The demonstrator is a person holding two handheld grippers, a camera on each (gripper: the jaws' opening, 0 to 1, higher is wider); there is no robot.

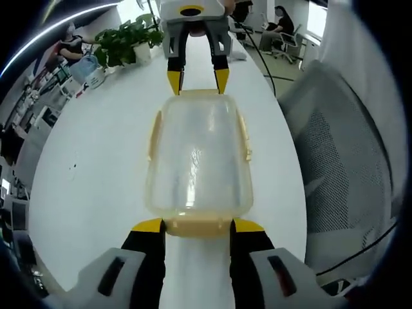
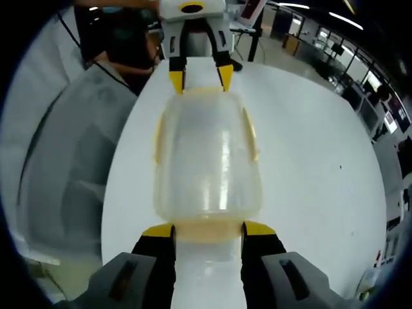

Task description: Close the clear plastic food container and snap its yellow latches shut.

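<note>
Clear rectangular plastic food container w/ lid on [image 1: 198, 154] sits mid-frame on the long white worktop [image 1: 96, 167], lengthwise between the two claws. Pale yellow latches run along its long sides, e.g. the right-side latch [image 1: 245, 136], and on both short ends.

Left gripper view: left claw [image 1: 197, 225] at bottom centre, yellow-tipped black jaws apart, one each side of the near-end yellow latch [image 1: 196, 226], tips right at the container's near corners; contact vs. just beside – can't tell. Right claw [image 1: 197, 81] at top centre, jaws apart, tips at the far end of the container. Potted green plant [image 1: 125, 40] upper left, grey mesh office chair [image 1: 351, 161] at right.

Right gripper view: same layout from the opp. end. Container [image 2: 206, 161] mid-frame, right claw [image 2: 208, 230] at bottom, jaws spread around the near latch; left claw [image 2: 200, 78] at top, jaws apart at the far end. Grey chair [image 2: 71, 161] at left.
</note>
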